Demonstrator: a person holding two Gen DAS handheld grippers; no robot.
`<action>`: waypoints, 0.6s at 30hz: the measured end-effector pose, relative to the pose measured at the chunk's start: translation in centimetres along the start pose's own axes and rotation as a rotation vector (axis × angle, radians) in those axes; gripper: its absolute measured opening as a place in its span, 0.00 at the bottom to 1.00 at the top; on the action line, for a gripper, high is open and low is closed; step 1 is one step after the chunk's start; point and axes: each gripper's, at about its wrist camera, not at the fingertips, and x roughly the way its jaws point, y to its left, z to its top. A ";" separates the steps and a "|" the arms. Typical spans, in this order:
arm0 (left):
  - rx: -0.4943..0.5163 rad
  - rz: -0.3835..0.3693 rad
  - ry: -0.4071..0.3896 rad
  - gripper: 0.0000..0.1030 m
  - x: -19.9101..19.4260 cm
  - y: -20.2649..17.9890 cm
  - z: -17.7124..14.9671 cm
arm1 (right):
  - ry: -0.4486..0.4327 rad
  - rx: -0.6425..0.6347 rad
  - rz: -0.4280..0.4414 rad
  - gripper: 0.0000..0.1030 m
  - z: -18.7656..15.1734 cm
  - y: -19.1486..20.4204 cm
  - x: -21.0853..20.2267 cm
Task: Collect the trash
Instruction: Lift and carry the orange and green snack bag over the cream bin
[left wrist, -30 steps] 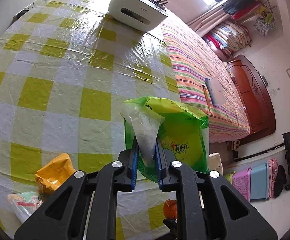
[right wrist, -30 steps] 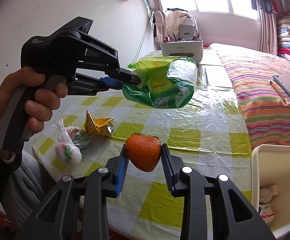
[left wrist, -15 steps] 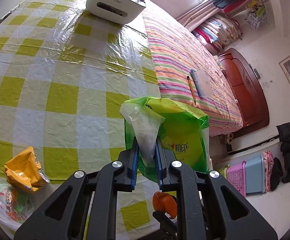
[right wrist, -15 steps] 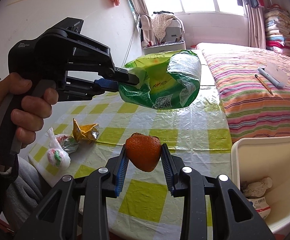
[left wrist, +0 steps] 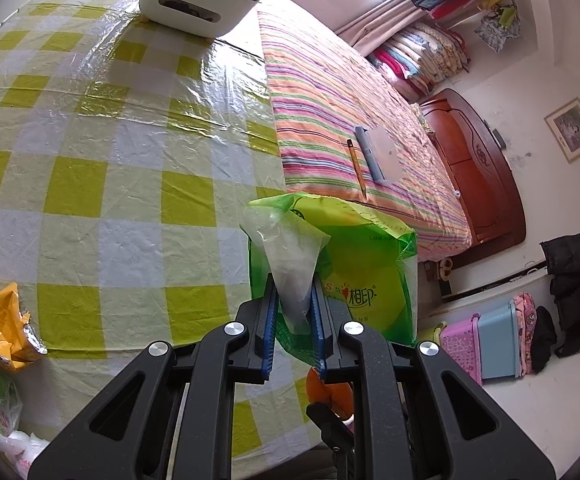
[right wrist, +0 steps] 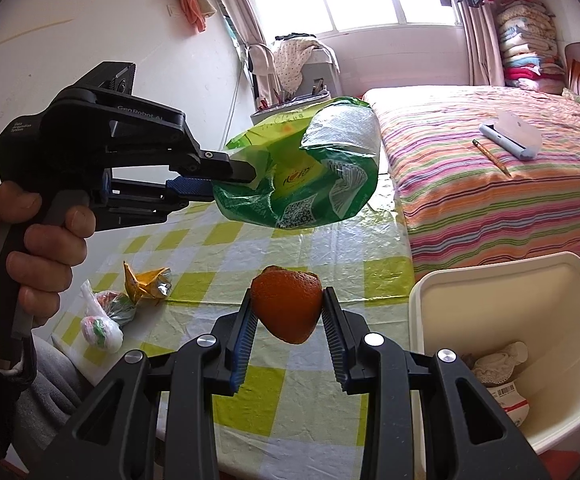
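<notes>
My left gripper is shut on a crumpled green plastic wrapper and holds it in the air above the table's right edge; it also shows in the right wrist view. My right gripper is shut on a piece of orange peel, held above the checked table near a white trash bin at the lower right. The bin holds a few crumpled scraps. A yellow foil wrapper and a small knotted plastic bag lie on the table at the left.
The yellow-and-white checked tablecloth carries a white box with pens at its far end. A striped bed with a pencil and a case lies to the right. Coloured storage bins stand on the floor.
Both grippers have moved right, toward the table's edge and the white bin, each keeping its hold. More of the bin shows in the right wrist view.
</notes>
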 end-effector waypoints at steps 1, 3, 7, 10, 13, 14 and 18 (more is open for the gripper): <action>0.004 -0.002 0.001 0.14 0.1 -0.2 0.0 | -0.004 0.009 -0.005 0.31 0.0 -0.3 -0.1; 0.008 -0.007 0.002 0.14 0.2 -0.6 -0.1 | -0.009 0.023 -0.012 0.31 0.0 -0.9 -0.4; 0.016 -0.014 0.005 0.14 0.6 -1.2 -0.3 | -0.024 0.050 -0.034 0.31 0.1 -2.1 -1.0; 0.026 -0.019 0.013 0.14 0.9 -1.6 -0.4 | -0.042 0.077 -0.053 0.31 0.2 -3.1 -1.6; 0.040 -0.026 0.021 0.14 1.2 -2.0 -0.6 | -0.053 0.094 -0.097 0.31 0.4 -4.0 -2.0; 0.045 -0.029 0.024 0.14 1.3 -2.2 -0.7 | -0.059 0.094 -0.120 0.31 0.4 -4.2 -2.2; 0.064 -0.035 0.031 0.14 1.7 -3.0 -1.0 | -0.078 0.113 -0.201 0.31 0.5 -5.3 -2.9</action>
